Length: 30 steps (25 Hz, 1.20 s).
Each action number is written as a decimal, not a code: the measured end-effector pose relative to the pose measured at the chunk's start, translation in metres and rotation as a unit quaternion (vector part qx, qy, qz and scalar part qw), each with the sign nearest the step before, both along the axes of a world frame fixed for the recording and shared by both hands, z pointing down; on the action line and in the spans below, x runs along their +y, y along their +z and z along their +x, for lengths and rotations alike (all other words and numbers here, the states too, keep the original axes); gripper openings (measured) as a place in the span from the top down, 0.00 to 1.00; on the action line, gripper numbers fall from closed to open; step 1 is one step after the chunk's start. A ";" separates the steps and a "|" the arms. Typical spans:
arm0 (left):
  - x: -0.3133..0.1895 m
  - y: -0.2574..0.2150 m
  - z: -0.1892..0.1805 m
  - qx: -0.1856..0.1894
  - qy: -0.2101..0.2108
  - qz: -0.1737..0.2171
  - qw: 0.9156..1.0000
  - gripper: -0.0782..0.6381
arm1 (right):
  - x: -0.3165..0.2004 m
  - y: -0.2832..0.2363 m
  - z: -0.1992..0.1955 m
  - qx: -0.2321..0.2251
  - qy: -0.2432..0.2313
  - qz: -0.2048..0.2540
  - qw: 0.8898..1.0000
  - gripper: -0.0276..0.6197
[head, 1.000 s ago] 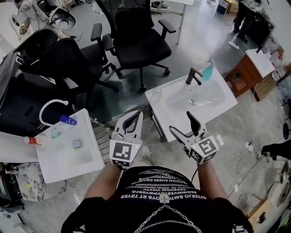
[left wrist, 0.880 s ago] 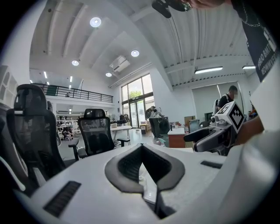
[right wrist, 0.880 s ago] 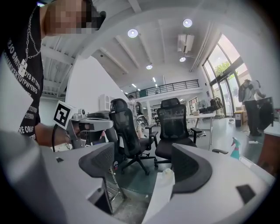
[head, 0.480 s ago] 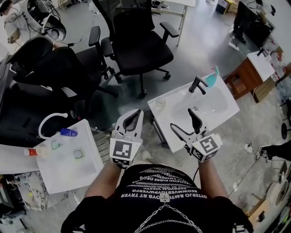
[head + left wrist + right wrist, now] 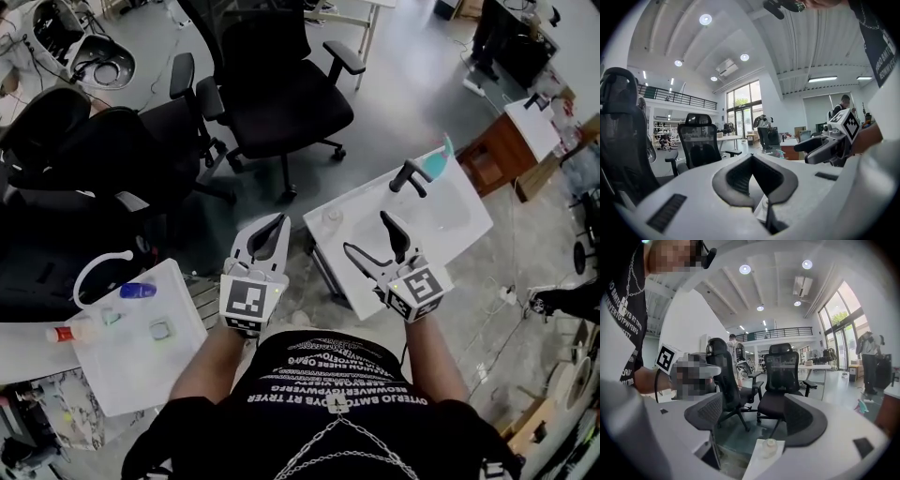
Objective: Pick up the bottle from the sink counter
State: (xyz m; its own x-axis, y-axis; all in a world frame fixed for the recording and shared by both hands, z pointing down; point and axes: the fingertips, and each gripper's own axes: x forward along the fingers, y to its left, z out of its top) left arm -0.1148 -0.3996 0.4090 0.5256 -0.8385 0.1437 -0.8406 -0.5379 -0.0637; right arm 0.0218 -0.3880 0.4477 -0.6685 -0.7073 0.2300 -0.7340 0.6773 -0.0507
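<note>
A small clear bottle (image 5: pixel 330 216) with a pale cap stands on the near left corner of the white sink counter (image 5: pixel 450 230). My right gripper (image 5: pixel 367 236) hovers open just right of it and over the counter's front edge. In the right gripper view the bottle (image 5: pixel 768 446) shows low between the two spread jaws of the right gripper (image 5: pixel 757 418), still ahead of the pads. My left gripper (image 5: pixel 272 230) is shut and empty, over the floor left of the counter. In its own view the left gripper (image 5: pixel 751 159) has its tips meeting, and the right gripper (image 5: pixel 825 145) shows beside it.
A black faucet (image 5: pixel 408 174) and a teal object (image 5: pixel 435 159) stand at the counter's far side. Black office chairs (image 5: pixel 281 89) crowd the floor beyond. A second white sink (image 5: pixel 131 361) at lower left holds a blue bottle (image 5: pixel 138 290).
Both grippers have moved forward toward the sink counter. The right gripper has come up and left, closer to the bottle, still open. The left stays shut.
</note>
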 end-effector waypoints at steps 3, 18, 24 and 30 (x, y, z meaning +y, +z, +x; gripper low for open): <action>-0.009 0.008 0.004 0.001 0.008 -0.010 1.000 0.88 | -0.008 0.018 -0.006 0.021 -0.009 -0.006 1.000 0.37; -0.042 0.036 0.039 -0.021 -0.051 -0.039 0.998 0.88 | -0.050 0.135 0.009 0.074 -0.108 -0.055 0.990 0.37; -0.059 0.044 0.042 -0.024 -0.106 -0.046 0.993 0.88 | -0.076 0.189 0.015 0.087 -0.158 -0.073 0.981 0.37; -0.067 0.065 0.037 -0.024 -0.147 -0.073 0.986 0.88 | -0.093 0.241 0.012 0.097 -0.207 -0.107 0.968 0.37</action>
